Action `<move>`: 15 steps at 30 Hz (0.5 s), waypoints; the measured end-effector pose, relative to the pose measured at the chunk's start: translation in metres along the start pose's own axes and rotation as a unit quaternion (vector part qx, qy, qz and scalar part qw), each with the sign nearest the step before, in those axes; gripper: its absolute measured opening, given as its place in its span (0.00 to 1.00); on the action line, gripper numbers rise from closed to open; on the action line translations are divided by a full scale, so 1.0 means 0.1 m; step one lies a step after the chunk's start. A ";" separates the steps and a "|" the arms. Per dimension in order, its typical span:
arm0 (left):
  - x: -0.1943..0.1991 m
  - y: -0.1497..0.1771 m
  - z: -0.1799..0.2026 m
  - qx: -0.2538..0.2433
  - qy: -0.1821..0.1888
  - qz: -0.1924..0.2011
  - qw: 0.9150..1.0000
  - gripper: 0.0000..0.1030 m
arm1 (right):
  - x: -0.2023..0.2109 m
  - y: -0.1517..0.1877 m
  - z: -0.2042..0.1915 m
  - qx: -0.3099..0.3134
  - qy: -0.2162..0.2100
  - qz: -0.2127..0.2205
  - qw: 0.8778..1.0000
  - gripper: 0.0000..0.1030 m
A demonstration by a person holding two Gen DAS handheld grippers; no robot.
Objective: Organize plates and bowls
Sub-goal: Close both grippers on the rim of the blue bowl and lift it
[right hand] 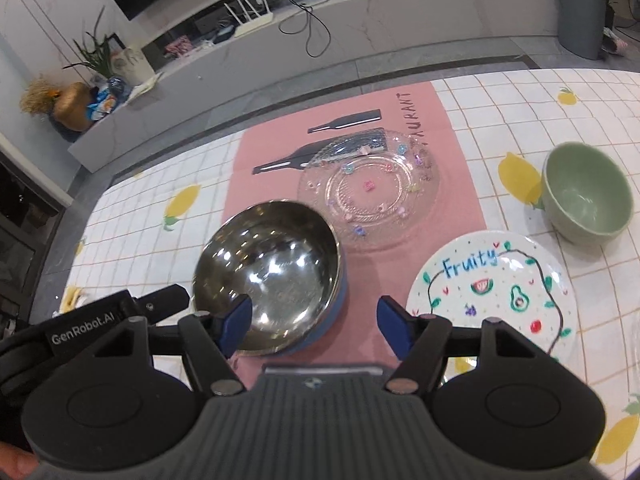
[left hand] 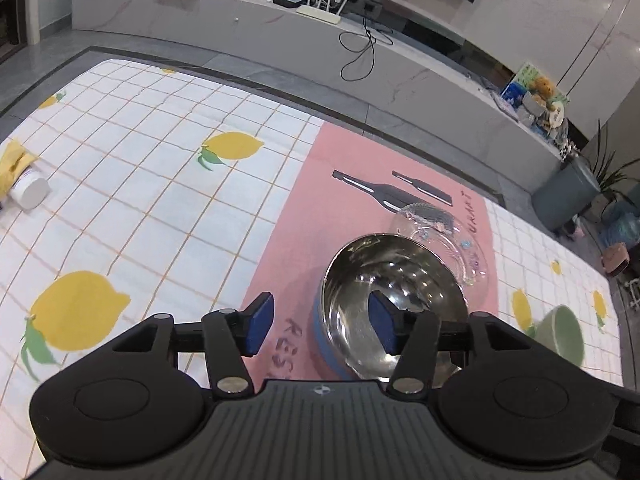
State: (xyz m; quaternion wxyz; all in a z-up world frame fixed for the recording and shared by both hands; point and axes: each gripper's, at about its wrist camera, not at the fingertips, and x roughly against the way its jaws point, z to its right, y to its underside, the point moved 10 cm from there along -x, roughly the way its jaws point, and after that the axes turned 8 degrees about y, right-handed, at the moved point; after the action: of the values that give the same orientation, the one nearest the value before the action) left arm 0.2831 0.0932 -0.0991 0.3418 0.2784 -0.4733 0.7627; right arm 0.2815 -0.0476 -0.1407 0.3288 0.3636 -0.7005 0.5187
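A steel bowl with a blue outer wall (left hand: 384, 304) (right hand: 268, 276) stands on the pink placemat (left hand: 296, 216) (right hand: 452, 128). My left gripper (left hand: 320, 326) is open; its right finger is over the bowl's inside, its left finger outside the rim. My right gripper (right hand: 314, 326) is open, its left finger over the bowl's near rim. A clear glass plate (right hand: 372, 192) (left hand: 464, 248) lies just behind the bowl. A white "Fruity" plate (right hand: 492, 284) lies to the right. A green bowl (right hand: 588, 196) (left hand: 560, 336) stands further right.
A lemon-print checked cloth (left hand: 140, 200) (right hand: 520, 120) covers the table. A white bottle (left hand: 30, 190) and a yellow cloth (left hand: 10, 164) lie at the far left. A grey bin (right hand: 582, 12) and a low stone bench (left hand: 400, 64) stand beyond the table.
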 end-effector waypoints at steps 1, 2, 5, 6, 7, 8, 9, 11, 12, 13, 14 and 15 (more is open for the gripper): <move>-0.05 -0.01 0.00 -0.001 -0.001 -0.004 1.000 0.62 | -0.04 -0.02 0.00 -0.001 0.002 -0.003 1.000 0.67; -0.10 -0.02 0.00 0.000 -0.002 -0.007 1.000 0.62 | -0.09 -0.04 0.01 -0.003 0.005 -0.006 1.000 0.67; -0.23 -0.03 0.02 -0.003 0.001 -0.018 1.000 0.62 | -0.22 -0.07 0.02 -0.009 0.012 -0.015 1.000 0.66; -0.27 -0.02 0.01 -0.002 0.000 -0.021 1.000 0.61 | -0.26 -0.07 0.02 -0.011 0.011 -0.019 1.000 0.65; -0.31 -0.02 0.01 0.000 -0.003 -0.023 1.000 0.61 | -0.29 -0.07 0.02 -0.012 0.009 -0.022 1.000 0.61; -0.35 -0.01 -0.01 0.004 -0.005 -0.028 1.000 0.61 | -0.33 -0.08 0.02 -0.013 0.008 -0.027 1.000 0.58; -0.39 -0.01 -0.02 0.007 -0.005 -0.033 0.999 0.60 | -0.37 -0.08 0.02 -0.014 0.007 -0.031 0.999 0.57; -0.45 0.02 -0.03 0.012 -0.004 -0.043 0.999 0.50 | -0.42 -0.07 0.01 -0.019 0.001 -0.034 0.999 0.48; -0.47 0.02 -0.04 0.014 -0.004 -0.045 0.999 0.47 | -0.44 -0.07 0.01 -0.023 -0.002 -0.036 0.999 0.47; -0.49 0.03 -0.05 0.016 -0.006 -0.045 0.999 0.40 | -0.46 -0.06 0.01 -0.027 -0.004 -0.038 0.999 0.43; -0.50 0.03 -0.06 0.017 -0.008 -0.047 0.999 0.29 | -0.48 -0.05 0.02 -0.032 -0.008 -0.041 0.999 0.35; -0.51 0.04 -0.07 0.018 -0.009 -0.048 0.999 0.26 | -0.49 -0.04 0.02 -0.035 -0.010 -0.045 0.998 0.32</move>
State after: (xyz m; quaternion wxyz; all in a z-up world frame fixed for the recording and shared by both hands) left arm 0.3107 0.0852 -0.1425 0.3691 0.3136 -0.4483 0.7513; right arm 0.3102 -0.0418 -0.1805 0.3573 0.3881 -0.7047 0.4745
